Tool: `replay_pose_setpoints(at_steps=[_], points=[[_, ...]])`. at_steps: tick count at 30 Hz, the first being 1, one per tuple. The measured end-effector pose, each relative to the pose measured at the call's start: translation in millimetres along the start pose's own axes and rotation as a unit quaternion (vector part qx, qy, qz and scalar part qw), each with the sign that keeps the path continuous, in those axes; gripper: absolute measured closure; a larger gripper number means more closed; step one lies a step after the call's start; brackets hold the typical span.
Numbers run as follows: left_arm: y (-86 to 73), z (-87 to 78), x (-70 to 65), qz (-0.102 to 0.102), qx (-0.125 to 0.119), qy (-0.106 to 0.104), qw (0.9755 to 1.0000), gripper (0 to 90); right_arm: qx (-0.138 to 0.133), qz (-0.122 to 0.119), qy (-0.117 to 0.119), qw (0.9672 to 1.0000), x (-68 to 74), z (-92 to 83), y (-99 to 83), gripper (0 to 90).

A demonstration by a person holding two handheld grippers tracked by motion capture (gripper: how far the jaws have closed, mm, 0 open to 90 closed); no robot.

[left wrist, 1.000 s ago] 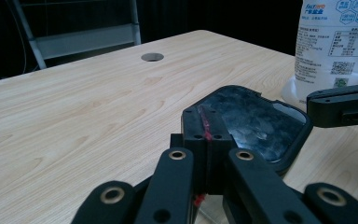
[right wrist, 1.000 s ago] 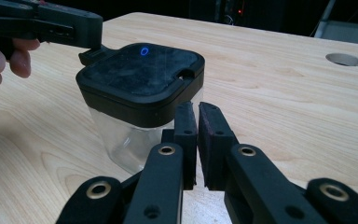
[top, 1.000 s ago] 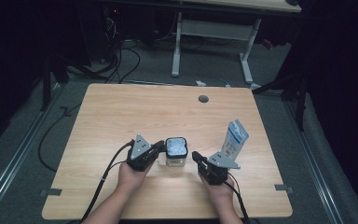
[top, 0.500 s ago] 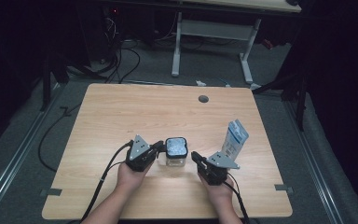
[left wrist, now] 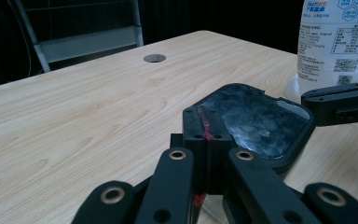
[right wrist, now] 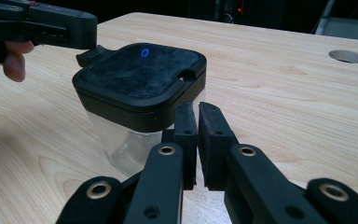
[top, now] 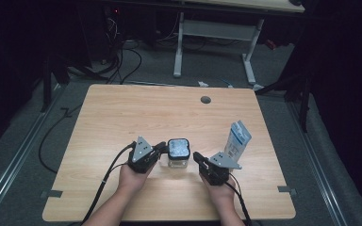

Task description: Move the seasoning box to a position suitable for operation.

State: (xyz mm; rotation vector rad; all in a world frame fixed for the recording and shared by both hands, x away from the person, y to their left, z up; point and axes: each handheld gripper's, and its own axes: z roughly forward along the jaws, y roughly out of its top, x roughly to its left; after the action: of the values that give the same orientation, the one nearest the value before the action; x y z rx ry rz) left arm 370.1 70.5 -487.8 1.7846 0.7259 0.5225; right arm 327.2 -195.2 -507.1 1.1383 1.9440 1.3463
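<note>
Progress: my left gripper (top: 159, 149) and right gripper (top: 199, 157) both have their jaws clenched on nothing, tips set against opposite sides of the black-lidded clear container (top: 178, 152) near the table's front middle. The left tips touch the lid edge; the right tips sit at the lid's lower rim, contact uncertain. The lid (right wrist: 140, 74) is on. I judge the work barely begun: lid not yet opened, blue-and-white pouch (top: 237, 140) standing untouched just right.

Clearance: bare wooden table (top: 136, 108) beyond and leftward; front edge close behind my hands; pouch crowds the right.
</note>
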Motion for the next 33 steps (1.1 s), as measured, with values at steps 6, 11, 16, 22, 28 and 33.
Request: replay_pose_setpoints(at_steps=[6,11,16,22,28,33], points=[[0.0,0.3,-0.4,0.001,0.0,0.001,1.0,90.0,0.002,0.004,-0.001,1.0,-0.1,2.4,0.7,86.7],[-0.1,0.6,-0.9,0.002,0.002,0.004,1.0,90.0,0.001,0.005,-0.002,1.0,-0.3,3.4,0.9,86.8],[-0.2,0.8,-1.2,0.002,0.002,0.003,1.0,90.0,-0.003,0.005,-0.003,1.0,-0.3,2.7,2.2,86.8],[-0.3,1.3,-2.3,0.003,0.001,0.005,1.0,90.0,-0.003,-0.001,-0.009,1.0,0.2,6.9,6.7,87.5],[-0.2,1.1,-2.4,0.004,0.002,0.005,1.0,90.0,-0.008,-0.011,-0.012,0.9998,3.3,7.2,10.1,89.9],[-0.1,0.8,-2.7,0.005,0.003,0.005,1.0,90.0,-0.01,-0.018,-0.014,0.9997,4.5,7.4,13.6,90.0]])
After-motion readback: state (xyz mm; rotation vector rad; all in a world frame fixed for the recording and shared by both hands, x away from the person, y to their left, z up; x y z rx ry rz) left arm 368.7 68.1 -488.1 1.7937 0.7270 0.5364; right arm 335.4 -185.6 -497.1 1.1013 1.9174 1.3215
